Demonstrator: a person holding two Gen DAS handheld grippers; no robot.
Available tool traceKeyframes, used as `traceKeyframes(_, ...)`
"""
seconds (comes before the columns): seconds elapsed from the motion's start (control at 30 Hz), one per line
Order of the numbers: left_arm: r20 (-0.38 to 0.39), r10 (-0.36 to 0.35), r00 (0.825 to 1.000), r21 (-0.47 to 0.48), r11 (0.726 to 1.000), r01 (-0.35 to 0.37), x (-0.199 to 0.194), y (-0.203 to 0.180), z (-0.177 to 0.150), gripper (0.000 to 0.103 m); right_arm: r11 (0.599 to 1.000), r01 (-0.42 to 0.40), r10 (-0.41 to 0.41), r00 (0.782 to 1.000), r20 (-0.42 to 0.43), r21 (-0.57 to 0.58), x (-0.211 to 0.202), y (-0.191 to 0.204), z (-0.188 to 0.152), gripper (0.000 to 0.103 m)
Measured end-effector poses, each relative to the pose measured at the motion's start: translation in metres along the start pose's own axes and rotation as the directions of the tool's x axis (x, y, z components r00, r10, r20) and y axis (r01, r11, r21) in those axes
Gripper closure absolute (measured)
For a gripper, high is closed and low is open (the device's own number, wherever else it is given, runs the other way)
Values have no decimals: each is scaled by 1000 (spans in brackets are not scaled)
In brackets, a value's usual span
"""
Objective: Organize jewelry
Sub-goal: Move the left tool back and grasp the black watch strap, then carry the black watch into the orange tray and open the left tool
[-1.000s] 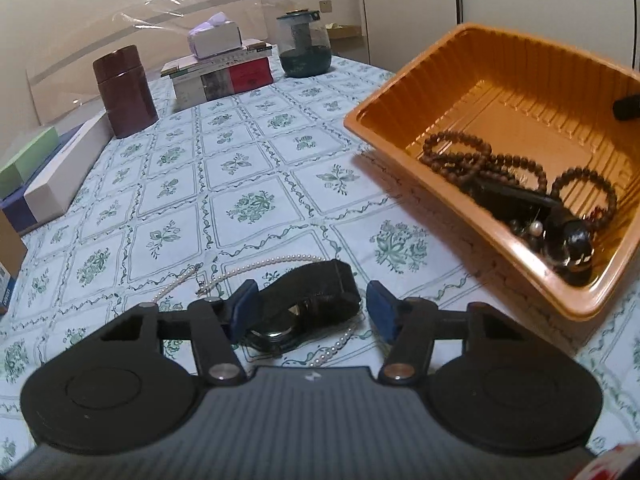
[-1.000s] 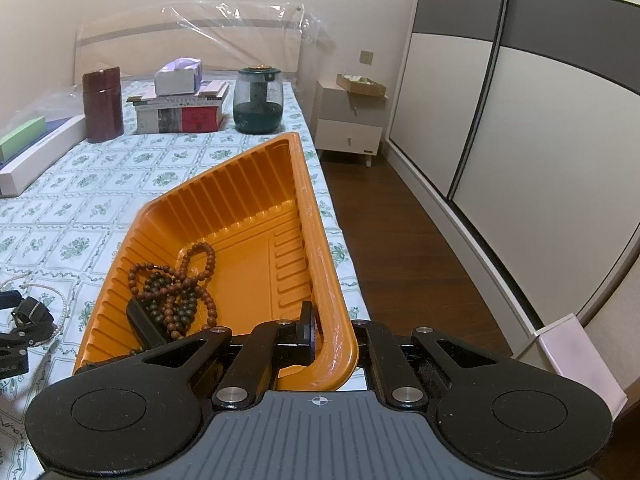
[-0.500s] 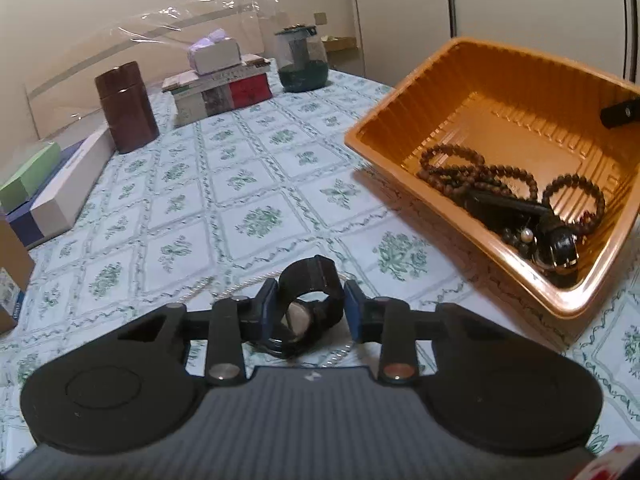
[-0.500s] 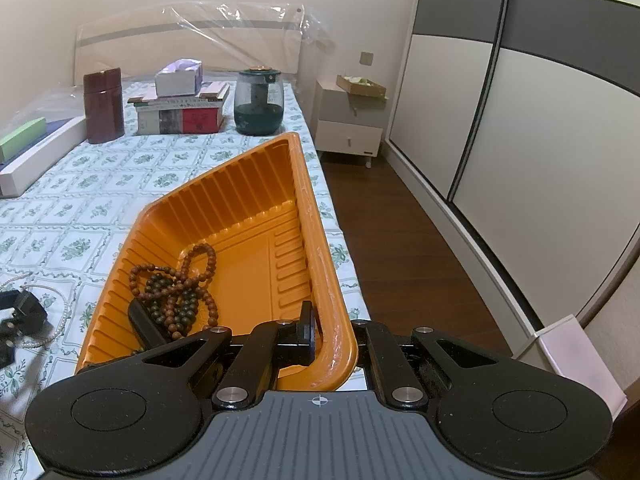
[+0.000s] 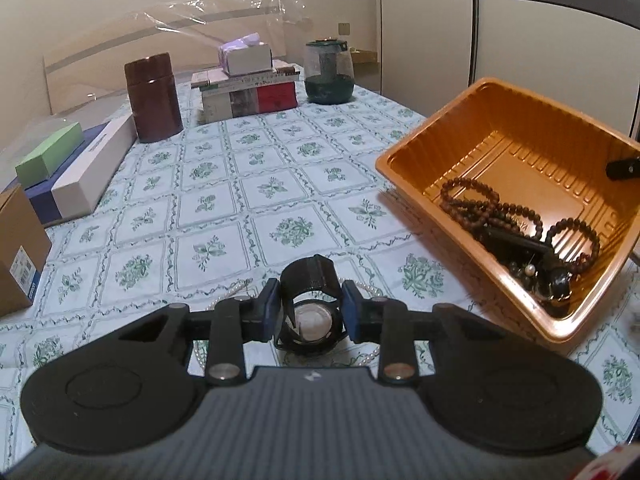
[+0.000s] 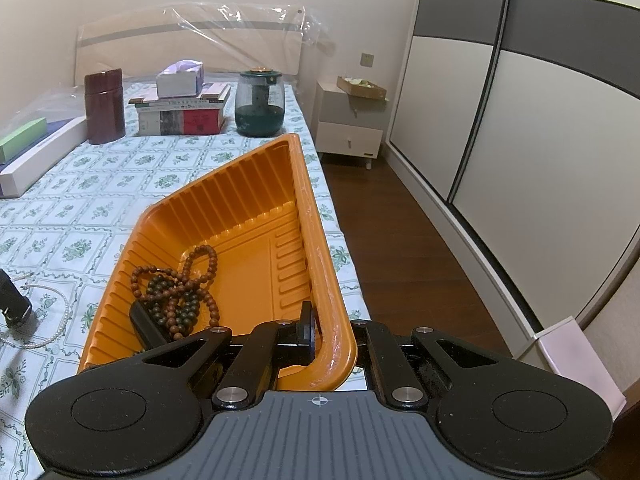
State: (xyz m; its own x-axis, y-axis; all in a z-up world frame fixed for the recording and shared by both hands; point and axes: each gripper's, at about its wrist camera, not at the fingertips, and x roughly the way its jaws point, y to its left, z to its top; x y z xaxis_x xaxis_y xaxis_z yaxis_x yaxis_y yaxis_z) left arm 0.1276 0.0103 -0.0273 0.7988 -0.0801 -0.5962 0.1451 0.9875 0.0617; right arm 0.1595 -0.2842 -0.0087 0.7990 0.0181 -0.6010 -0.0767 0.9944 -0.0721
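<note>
My left gripper [image 5: 308, 312] is shut on a black watch [image 5: 308, 292], holding it by the strap a little above the flowered cloth. A white pearl necklace [image 5: 366, 354] lies on the cloth under it and also shows in the right wrist view [image 6: 48, 320]. An orange tray [image 5: 516, 152] to the right holds brown bead bracelets [image 5: 480, 212] and a dark item. My right gripper [image 6: 320, 340] is shut on the tray's near rim [image 6: 332, 320]. The bracelets also show in the right wrist view [image 6: 176, 284].
At the far end stand a brown canister [image 5: 154, 96], stacked books with a tissue box [image 5: 248, 88] and a green glass jar [image 5: 329, 74]. Flat boxes [image 5: 80, 168] line the left edge. The bed's right edge drops to a wooden floor [image 6: 400, 240].
My left gripper closed on the watch and lifted it off the pearl necklace. The right gripper kept still on the tray rim.
</note>
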Motion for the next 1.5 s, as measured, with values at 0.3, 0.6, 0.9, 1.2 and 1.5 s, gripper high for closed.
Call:
traceKeyframes(0.3,22,-70,997,-25,997,71,-8,-10,16,74,1000,-2,2,1000,1,2,-1,1,1,97)
traceKeyframes(0.6,63,-205,977,-15,978,206,-13,-47,39,74,1000,-3,3,1000,1,4,-1,1,2,97)
traceKeyframes(0.9,76,-333,940,29,943,331,-8,-91,57,74,1000,-7,7,1000,2,9,-1,-1,1,97)
traceKeyframes(1.2,49,-404,914,54,914,401,2,-117,57,74,1000,-10,10,1000,2,13,-1,-2,1,97)
traceKeyframes(1.5,21,-428,904,64,902,426,12,-129,56,74,1000,-10,10,1000,1,14,-1,-3,2,97)
